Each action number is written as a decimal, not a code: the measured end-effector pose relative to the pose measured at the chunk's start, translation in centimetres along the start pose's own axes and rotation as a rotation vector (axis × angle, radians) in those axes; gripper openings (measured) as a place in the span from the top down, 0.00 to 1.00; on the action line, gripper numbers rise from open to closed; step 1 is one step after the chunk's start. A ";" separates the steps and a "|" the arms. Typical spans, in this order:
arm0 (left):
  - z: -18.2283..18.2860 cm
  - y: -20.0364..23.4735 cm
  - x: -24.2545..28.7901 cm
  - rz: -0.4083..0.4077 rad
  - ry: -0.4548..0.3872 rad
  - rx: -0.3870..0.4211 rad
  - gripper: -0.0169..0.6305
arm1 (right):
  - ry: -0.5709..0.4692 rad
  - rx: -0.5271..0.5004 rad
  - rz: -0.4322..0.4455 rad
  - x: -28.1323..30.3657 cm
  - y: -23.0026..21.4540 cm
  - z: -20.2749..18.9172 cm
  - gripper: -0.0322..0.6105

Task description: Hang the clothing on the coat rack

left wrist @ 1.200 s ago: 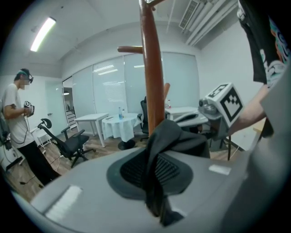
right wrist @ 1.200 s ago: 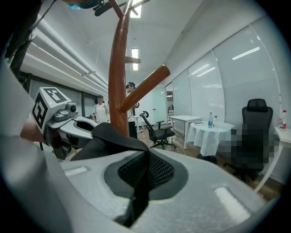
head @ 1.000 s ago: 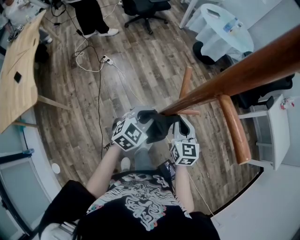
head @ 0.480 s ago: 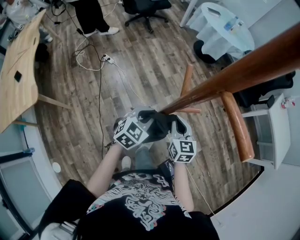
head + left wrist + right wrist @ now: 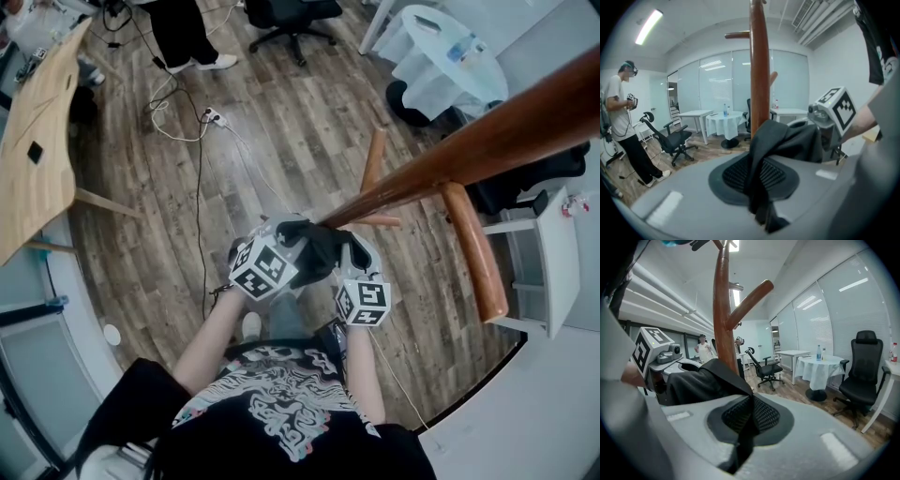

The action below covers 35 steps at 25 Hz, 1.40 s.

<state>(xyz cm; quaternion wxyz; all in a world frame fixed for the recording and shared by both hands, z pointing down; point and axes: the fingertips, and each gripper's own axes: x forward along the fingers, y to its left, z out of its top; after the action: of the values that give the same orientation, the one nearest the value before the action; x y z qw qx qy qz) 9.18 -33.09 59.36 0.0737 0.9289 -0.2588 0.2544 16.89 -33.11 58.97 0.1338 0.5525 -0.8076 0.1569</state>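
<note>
My left gripper (image 5: 283,234) has a fold of the black garment (image 5: 319,248) between its pads, and its jaws are opening, though in the left gripper view the cloth (image 5: 787,140) is pinched between the ribbed pads. My right gripper (image 5: 361,248) is pressed tight on another thin fold, which runs down between its pads in the right gripper view (image 5: 750,416). The garment bunches between the two grippers, which sit close together side by side, and it lies against the coat rack (image 5: 487,141), whose brown pole climbs toward two o'clock in the head view. A peg (image 5: 473,253) juts toward four o'clock. Beyond it, at one o'clock, a round table (image 5: 441,66) under a white cloth stands on the plank floor (image 5: 281,141).
</note>
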 end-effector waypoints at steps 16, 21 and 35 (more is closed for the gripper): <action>-0.2 -0.7 -0.1 0.023 -0.007 -0.047 0.86 | 0.009 0.027 0.004 -1.5 0.0 -0.6 0.89; -0.4 -1.2 -0.1 0.013 0.006 -0.052 0.83 | 0.009 0.032 0.007 -2.0 0.2 -0.8 0.89; -1.0 -2.6 -1.3 -0.007 0.028 -0.037 0.82 | -0.014 0.070 0.039 -3.6 1.4 -0.8 0.84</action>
<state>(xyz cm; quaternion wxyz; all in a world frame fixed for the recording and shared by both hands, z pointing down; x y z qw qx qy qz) 9.13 -29.98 59.51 0.0954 0.9247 -0.2590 0.2623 16.89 -29.22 58.13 0.1057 0.5422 -0.8130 0.1840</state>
